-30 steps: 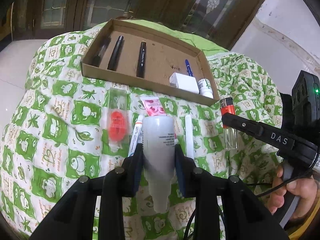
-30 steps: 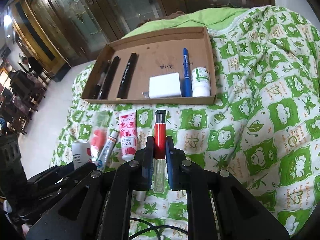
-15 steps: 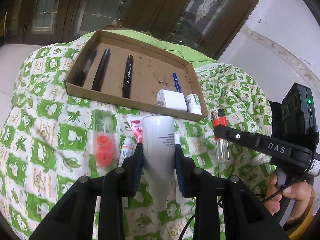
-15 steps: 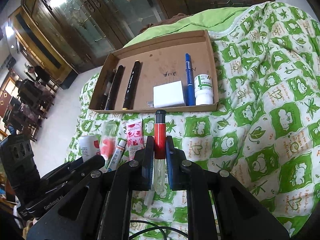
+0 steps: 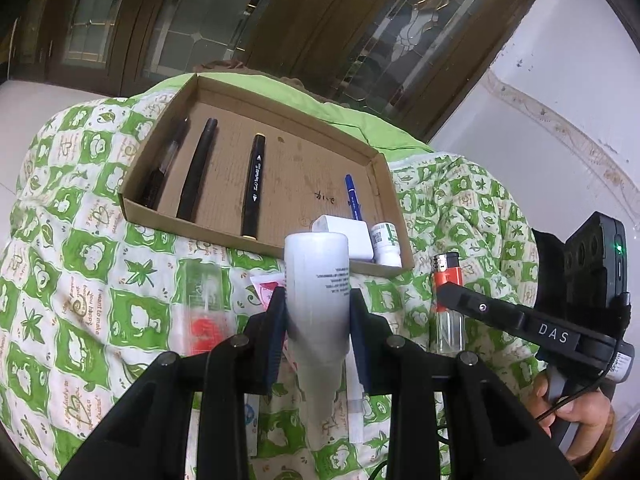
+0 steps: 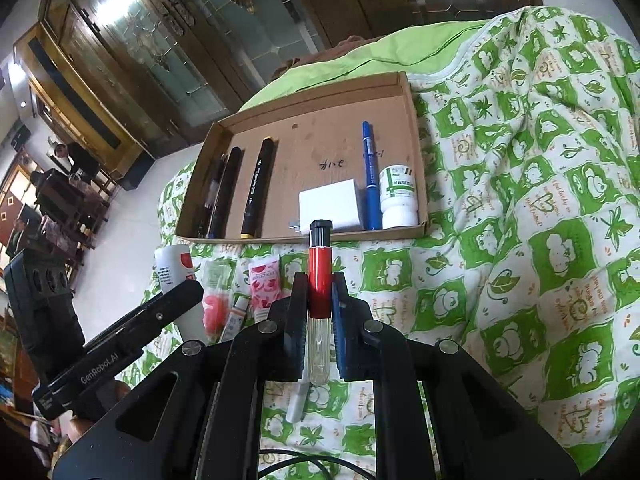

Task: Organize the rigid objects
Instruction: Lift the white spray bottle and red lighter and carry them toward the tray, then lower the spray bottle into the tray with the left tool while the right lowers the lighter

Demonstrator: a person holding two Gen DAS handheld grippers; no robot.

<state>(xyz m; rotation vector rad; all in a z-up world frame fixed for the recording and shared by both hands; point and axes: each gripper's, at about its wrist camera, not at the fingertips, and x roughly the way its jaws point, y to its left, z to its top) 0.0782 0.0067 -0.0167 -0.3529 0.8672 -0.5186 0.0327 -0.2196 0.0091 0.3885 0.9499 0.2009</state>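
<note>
Left hand-held gripper (image 5: 318, 330) pinches a white plastic bottle (image 5: 318, 280), cap end toward camera. Right hand-held gripper (image 6: 319, 312) is clamped on a red-and-clear lighter (image 6: 319, 300), long axis pointing ahead. Shallow cardboard tray (image 6: 320, 236) lies just beyond both on the green quilted bed (image 6: 520, 240); right is nearer its free middle. Bottle cap partly hidden.

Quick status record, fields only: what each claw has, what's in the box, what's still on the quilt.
left claw: shut on white bottle
right claw: shut on lighter
box: three black pens, blue pen, white block, pill bottle
quilt: pink tube, clear pack with red item, small tube, white stick
</note>
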